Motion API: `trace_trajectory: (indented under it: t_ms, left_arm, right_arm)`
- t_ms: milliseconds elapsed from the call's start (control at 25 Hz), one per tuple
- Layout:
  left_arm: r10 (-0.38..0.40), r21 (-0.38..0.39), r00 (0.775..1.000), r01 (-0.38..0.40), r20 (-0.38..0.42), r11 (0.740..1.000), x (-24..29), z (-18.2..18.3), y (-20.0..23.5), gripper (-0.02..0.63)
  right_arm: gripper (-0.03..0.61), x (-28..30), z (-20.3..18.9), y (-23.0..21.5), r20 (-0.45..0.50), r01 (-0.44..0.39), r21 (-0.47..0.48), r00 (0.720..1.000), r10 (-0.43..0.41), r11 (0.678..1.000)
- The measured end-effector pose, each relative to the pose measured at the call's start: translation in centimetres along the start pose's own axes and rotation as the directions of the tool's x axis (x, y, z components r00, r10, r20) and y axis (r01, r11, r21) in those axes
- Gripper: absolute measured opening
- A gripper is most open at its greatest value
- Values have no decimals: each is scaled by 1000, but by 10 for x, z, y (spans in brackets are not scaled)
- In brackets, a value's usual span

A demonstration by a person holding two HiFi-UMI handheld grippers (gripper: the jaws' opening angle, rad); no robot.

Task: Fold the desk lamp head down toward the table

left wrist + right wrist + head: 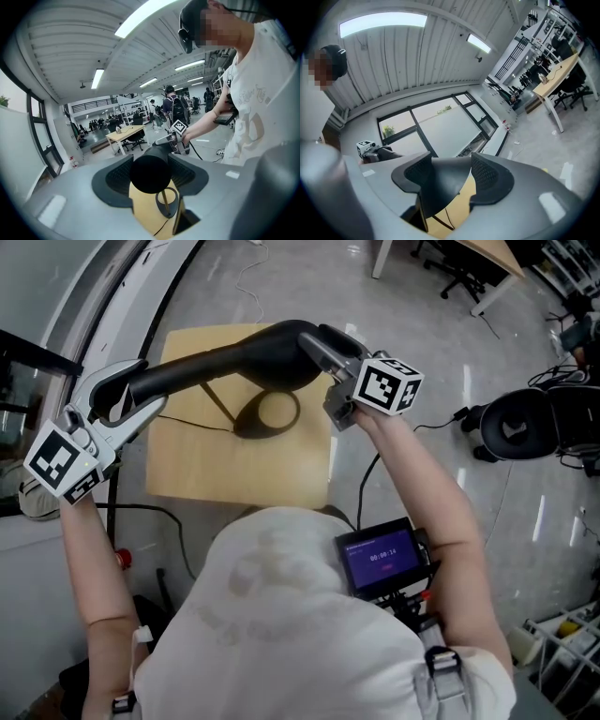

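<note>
A black desk lamp (pixel 220 367) stretches almost level above a small wooden table (pixel 178 474). Its ring base (pixel 267 413) rests on the tabletop, and a thin stem slants up from it. My left gripper (pixel 122 397) is shut on the left end of the lamp head, whose round black end (pixel 150 172) fills the space between the pads. My right gripper (pixel 322 348) is shut on the lamp's thick right end (pixel 443 187), which sits wedged between its pads. The ring base (pixel 166 204) shows below the lamp in the left gripper view.
The table's right edge (pixel 330 456) lies just under my right hand. A cable runs off the table's left side. A black chair base (pixel 520 427) and cords sit on the floor to the right. A small screen (pixel 382 557) hangs on the person's chest.
</note>
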State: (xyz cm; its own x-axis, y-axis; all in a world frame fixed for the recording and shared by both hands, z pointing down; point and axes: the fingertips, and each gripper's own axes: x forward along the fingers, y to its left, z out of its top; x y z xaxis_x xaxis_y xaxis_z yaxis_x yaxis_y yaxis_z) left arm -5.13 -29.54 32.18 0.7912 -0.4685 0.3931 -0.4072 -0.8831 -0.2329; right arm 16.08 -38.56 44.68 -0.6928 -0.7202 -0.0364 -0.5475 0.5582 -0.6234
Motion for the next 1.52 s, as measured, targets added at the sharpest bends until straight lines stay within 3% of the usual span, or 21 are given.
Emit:
trace_trajectory:
  t_ms: [400,1040,1240,1520]
  left_arm:
    - [25,48,999,-24,-36,999,8,7,-33,235]
    - [44,61,991,-36,-126,997,19,20,-35,241]
    - [40,85,992,-30,-120,996,24,28,-33,241]
    - [54,53,979,-44,-198,998,26,29,-34,244]
  right_arm:
    - [282,-24,-34,-7,-8,-61,84,998,62,995]
    - [284,-20,-53,-17,-15,-118,183,992,123,976]
    - [284,-20,-57,-19,-1,-132,209,991,135,969]
    - [285,-16,-62,-19,-13,-155,233,987,162,960]
